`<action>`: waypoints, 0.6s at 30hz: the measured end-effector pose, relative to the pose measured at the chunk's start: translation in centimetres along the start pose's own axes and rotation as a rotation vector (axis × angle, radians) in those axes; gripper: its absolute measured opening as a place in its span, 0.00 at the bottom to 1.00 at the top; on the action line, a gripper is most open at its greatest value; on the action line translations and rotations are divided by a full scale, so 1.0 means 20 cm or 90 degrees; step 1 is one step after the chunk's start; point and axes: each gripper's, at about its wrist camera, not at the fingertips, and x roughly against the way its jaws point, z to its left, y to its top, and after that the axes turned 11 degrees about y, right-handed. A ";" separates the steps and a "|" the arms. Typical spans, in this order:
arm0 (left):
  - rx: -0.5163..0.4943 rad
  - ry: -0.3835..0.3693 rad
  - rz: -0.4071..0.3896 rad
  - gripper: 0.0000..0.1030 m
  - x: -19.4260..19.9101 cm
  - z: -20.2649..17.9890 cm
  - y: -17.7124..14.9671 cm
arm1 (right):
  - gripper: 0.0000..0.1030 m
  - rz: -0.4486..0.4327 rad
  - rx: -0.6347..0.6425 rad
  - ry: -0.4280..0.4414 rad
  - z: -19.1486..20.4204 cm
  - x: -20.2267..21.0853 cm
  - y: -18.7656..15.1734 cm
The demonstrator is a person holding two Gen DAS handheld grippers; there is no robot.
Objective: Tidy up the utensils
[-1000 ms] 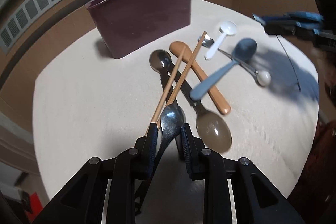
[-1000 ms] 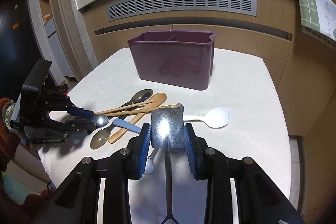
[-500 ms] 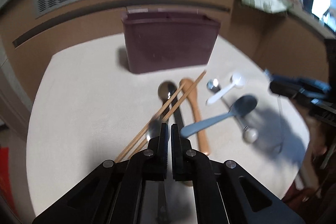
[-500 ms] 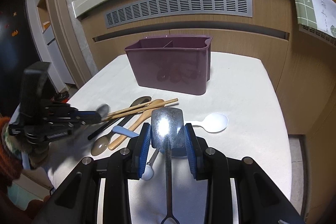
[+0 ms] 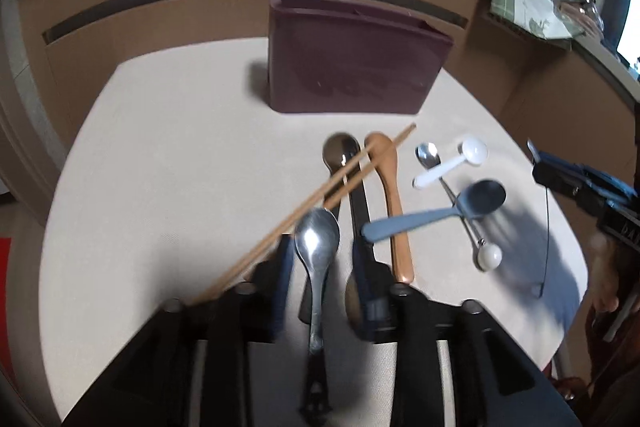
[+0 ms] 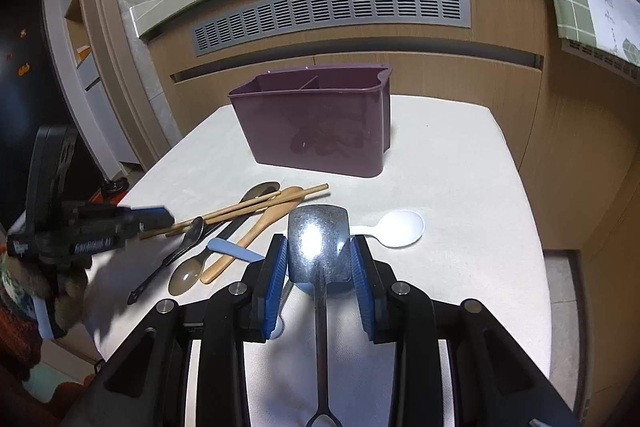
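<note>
Opening again after a full close, the left gripper (image 5: 324, 267) is rolling and straddling a steel spoon (image 5: 318, 241).

Its jaws are standing apart around the spoon's bowl, pads seemingly clear, so nothing is clamped; chopsticks (image 5: 340, 179) are running out toward 1 o'clock over the pile. The right gripper (image 6: 319, 269) is keeping a flat steel spatula-spoon (image 6: 319, 245) between its half-open blue pads (image 6: 276, 267), apparently held. The maroon caddy (image 6: 316, 131) is sitting at 12 o'clock on the table (image 6: 460, 187). Judged step: picking up; next, closing squarely on the spoon.
</note>
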 end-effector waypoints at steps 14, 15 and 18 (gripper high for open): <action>0.019 0.100 0.008 0.30 -0.12 -0.08 0.05 | 0.28 0.000 0.007 0.003 0.01 -0.01 -0.01; 0.040 0.089 0.009 0.16 -0.10 -0.06 0.05 | 0.28 -0.006 0.011 0.000 0.02 0.00 0.00; 0.069 0.068 -0.030 0.10 0.00 -0.02 0.04 | 0.28 -0.022 0.023 -0.008 0.04 0.03 0.02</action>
